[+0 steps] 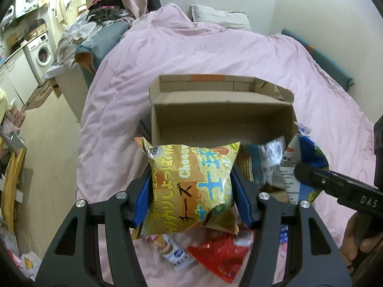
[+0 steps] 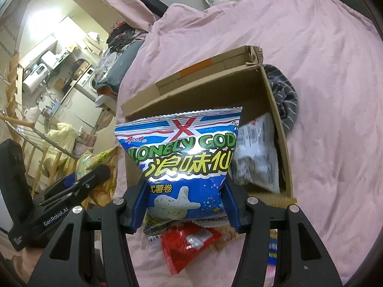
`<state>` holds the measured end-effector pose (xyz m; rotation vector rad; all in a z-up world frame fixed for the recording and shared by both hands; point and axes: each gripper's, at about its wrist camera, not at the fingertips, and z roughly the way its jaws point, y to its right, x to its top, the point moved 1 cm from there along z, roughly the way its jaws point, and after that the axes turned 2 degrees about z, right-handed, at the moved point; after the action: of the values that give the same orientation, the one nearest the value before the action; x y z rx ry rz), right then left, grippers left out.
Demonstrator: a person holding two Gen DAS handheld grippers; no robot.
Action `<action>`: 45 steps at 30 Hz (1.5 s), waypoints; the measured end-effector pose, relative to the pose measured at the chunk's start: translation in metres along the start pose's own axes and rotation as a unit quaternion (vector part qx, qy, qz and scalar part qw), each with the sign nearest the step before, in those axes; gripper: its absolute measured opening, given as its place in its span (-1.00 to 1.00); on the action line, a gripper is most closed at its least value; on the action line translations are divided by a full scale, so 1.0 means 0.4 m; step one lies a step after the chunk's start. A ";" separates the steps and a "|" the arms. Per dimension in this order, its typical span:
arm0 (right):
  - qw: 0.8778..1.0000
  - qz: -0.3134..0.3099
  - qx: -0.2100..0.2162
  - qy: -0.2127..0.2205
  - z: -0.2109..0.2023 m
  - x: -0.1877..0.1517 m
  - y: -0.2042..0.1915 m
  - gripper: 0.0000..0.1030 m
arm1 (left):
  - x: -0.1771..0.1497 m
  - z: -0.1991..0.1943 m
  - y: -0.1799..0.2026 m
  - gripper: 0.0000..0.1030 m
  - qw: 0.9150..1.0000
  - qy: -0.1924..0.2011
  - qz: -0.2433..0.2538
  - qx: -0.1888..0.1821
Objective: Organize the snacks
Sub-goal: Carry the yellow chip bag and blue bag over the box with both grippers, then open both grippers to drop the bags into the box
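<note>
My left gripper (image 1: 191, 191) is shut on a yellow cheese snack bag (image 1: 191, 181) and holds it above the near edge of an open cardboard box (image 1: 222, 110) on the pink bed. My right gripper (image 2: 184, 191) is shut on a blue Lonely God snack bag (image 2: 182, 160), held over the box's (image 2: 275, 95) near side. The blue bag (image 1: 308, 157) and right gripper also show at the right of the left wrist view. A silver-and-white packet (image 2: 258, 157) lies inside the box. A red packet (image 2: 189, 246) and other snacks lie on the bed below the grippers.
The pink duvet (image 1: 215, 52) covers the bed around the box. A striped grey cloth (image 2: 282, 95) lies right of the box. A pillow (image 1: 220, 16) sits at the far wall. Piled clothes (image 1: 100, 19), a washing machine (image 1: 40, 52) and clutter fill the left.
</note>
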<state>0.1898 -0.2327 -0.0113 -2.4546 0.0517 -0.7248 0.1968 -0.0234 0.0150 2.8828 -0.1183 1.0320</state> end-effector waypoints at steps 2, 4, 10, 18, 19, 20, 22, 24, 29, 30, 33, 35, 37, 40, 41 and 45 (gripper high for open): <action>1.000 0.000 -0.006 0.001 0.021 0.025 0.001 0.11 | 0.019 0.020 0.002 0.10 1.000 0.001 -0.001 0.000; 1.000 -0.001 -0.008 -0.002 0.042 0.041 0.002 0.11 | 0.032 0.041 0.004 0.10 1.000 0.002 -0.001 0.003; 1.000 -0.008 -0.023 -0.005 0.108 0.074 0.009 0.11 | 0.047 0.113 0.016 0.10 1.000 0.001 0.008 0.010; 0.999 -0.010 -0.027 -0.017 0.170 0.071 0.039 0.11 | 0.034 0.183 0.027 0.10 1.000 -0.010 0.023 0.011; 0.999 -0.007 -0.026 -0.019 0.174 0.070 0.044 0.11 | 0.033 0.186 0.030 0.10 1.000 -0.009 0.024 0.013; 0.999 0.000 -0.024 -0.022 0.180 0.068 0.050 0.11 | 0.030 0.189 0.031 0.10 1.000 -0.010 0.025 0.012; 0.999 0.009 -0.019 -0.025 0.191 0.077 0.056 0.11 | 0.023 0.197 0.031 0.10 1.000 -0.016 0.024 0.007; 0.999 0.013 -0.018 -0.025 0.196 0.078 0.061 0.11 | 0.022 0.207 0.033 0.11 0.999 -0.019 0.028 0.006; 0.999 0.015 -0.008 -0.027 0.206 0.080 0.063 0.13 | 0.025 0.218 0.039 0.11 0.999 -0.018 0.032 0.006; 1.000 0.015 -0.006 -0.027 0.207 0.079 0.063 0.13 | 0.027 0.219 0.039 0.12 0.999 -0.018 0.031 0.006; 0.999 0.015 0.000 -0.028 0.211 0.077 0.060 0.15 | 0.027 0.223 0.042 0.14 0.999 -0.020 0.031 0.003; 0.999 0.021 0.012 -0.029 0.212 0.077 0.061 0.15 | 0.025 0.225 0.044 0.15 0.999 -0.021 0.035 0.003; 0.999 0.025 0.025 -0.031 0.213 0.077 0.062 0.15 | 0.024 0.227 0.046 0.16 0.999 -0.022 0.038 0.003; 0.999 0.022 0.024 -0.030 0.216 0.078 0.057 0.15 | 0.021 0.229 0.048 0.16 0.999 -0.024 0.041 0.003; 0.999 0.022 0.024 -0.030 0.217 0.078 0.057 0.15 | 0.021 0.229 0.047 0.16 0.999 -0.025 0.041 0.002; 0.999 0.028 0.029 -0.025 0.213 0.078 0.059 0.16 | 0.024 0.225 0.040 0.28 0.999 -0.027 0.032 -0.007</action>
<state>0.2626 -0.2143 -0.0673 -2.4047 0.0786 -0.6304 0.2593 -0.0486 -0.0473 2.9125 -0.2210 0.9576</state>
